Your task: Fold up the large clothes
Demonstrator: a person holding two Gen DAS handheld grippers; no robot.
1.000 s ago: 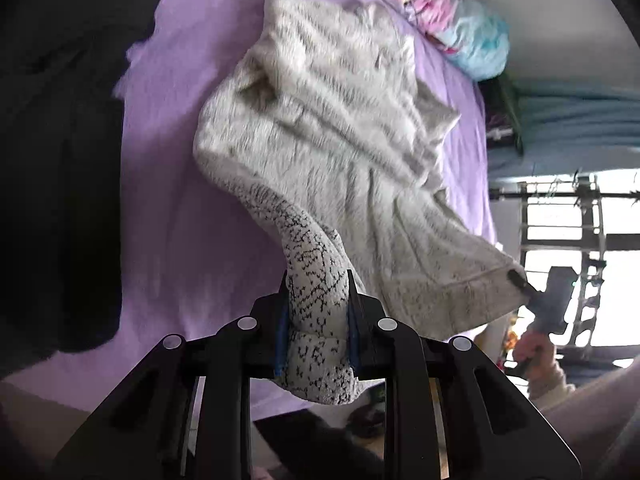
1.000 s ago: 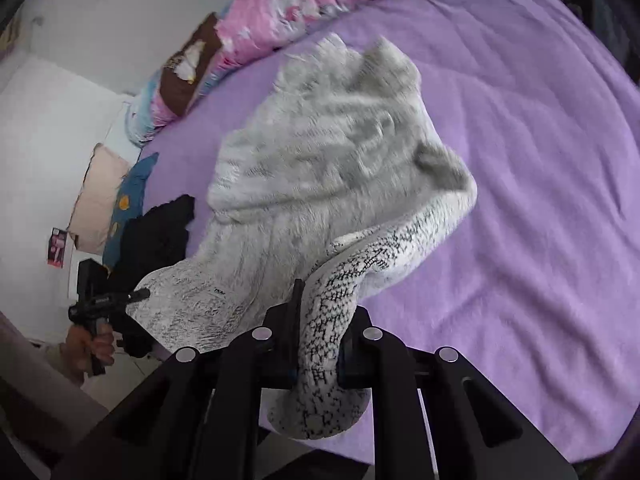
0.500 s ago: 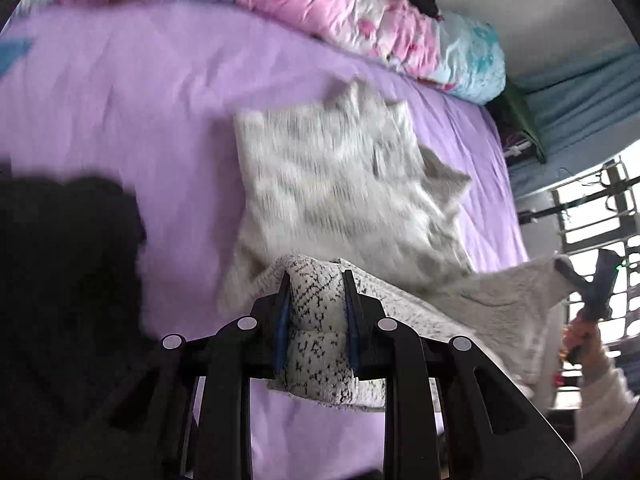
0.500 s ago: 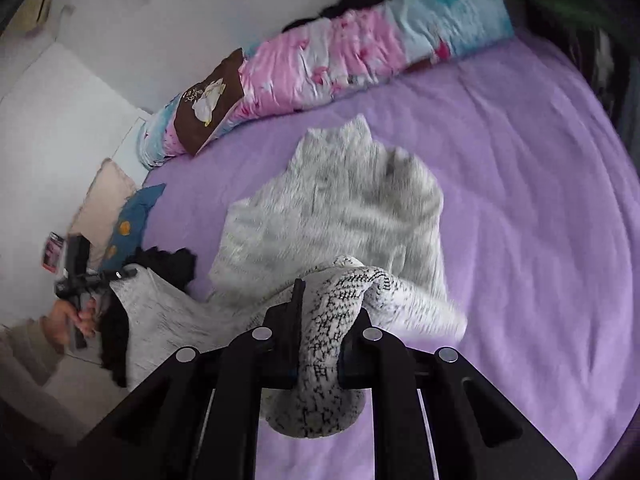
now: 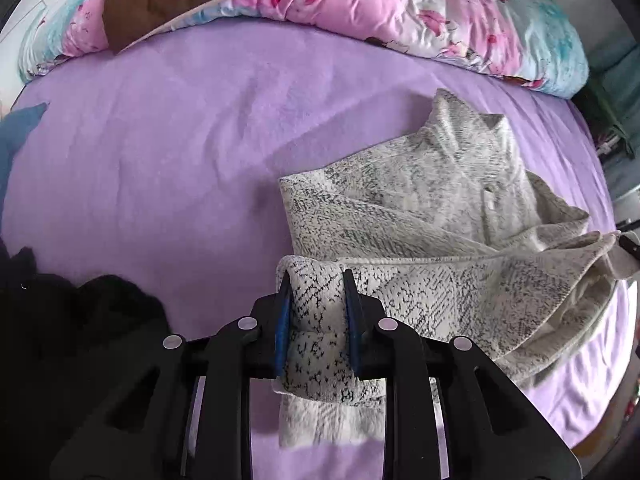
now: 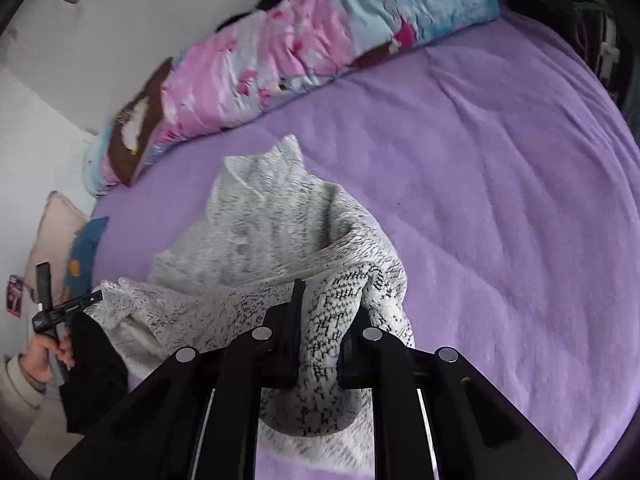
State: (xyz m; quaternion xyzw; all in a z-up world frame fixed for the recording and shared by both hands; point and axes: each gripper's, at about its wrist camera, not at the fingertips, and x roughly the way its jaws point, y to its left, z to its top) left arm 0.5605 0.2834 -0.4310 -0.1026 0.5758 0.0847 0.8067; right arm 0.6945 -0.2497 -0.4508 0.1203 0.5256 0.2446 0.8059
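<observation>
Jaws of both grippers point(image 5: 316, 312) point(image 6: 320, 320) clamped on sweater point(image 5: 440, 200) hem, bare purple bedsheet point(image 5: 160, 140) beyond.

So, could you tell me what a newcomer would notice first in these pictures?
Most striking is the fuzzy grey-and-white knit garment, lying mid-bed on the purple fleece bedsheet with its near edge lifted. The left hand-held gripper and right hand-held gripper each clamp a bunched corner of it. A pink-and-blue floral quilt runs along the far edge, by the wall.
</observation>
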